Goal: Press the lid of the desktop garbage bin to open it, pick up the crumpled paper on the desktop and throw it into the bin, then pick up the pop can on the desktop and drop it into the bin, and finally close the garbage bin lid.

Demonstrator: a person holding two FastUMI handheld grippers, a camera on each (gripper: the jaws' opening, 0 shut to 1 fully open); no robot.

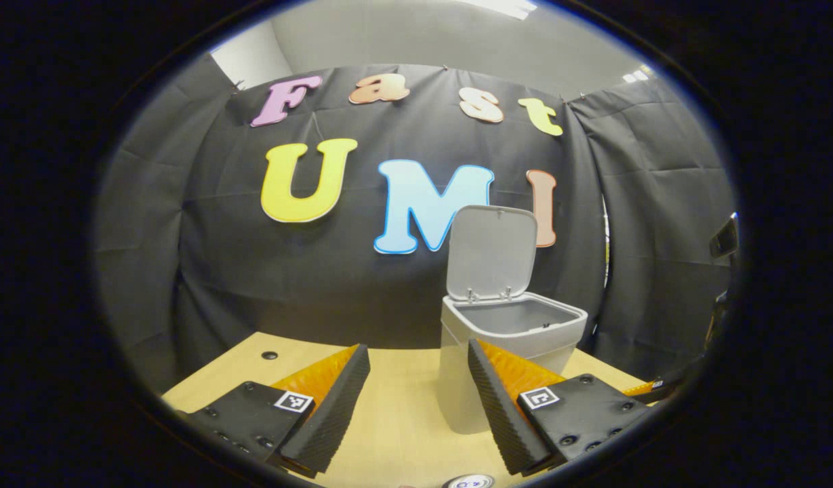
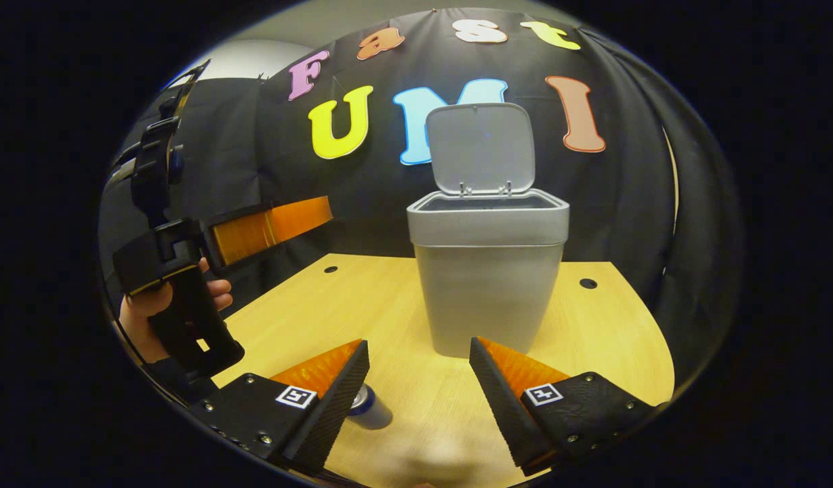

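The grey garbage bin (image 2: 487, 285) stands on the wooden table with its lid (image 2: 480, 149) swung up and the inside open. My right gripper (image 2: 416, 400) is open, low over the table in front of the bin. A blue and silver pop can (image 2: 370, 408) sits on the table beside its left finger, partly hidden by it. My left gripper (image 1: 416, 407) is also open, held higher and facing the bin (image 1: 504, 346) and its raised lid (image 1: 494, 254). The top of the can (image 1: 467, 482) peeks in at the bottom edge. In the right gripper view the left gripper (image 2: 308, 213) hovers at the left.
A hand (image 2: 148, 308) holds the left gripper's handle at the left. The light wooden table (image 2: 613, 339) has a rounded far edge and small cable holes (image 2: 587, 283). Black cloth walls close in behind and beside the bin.
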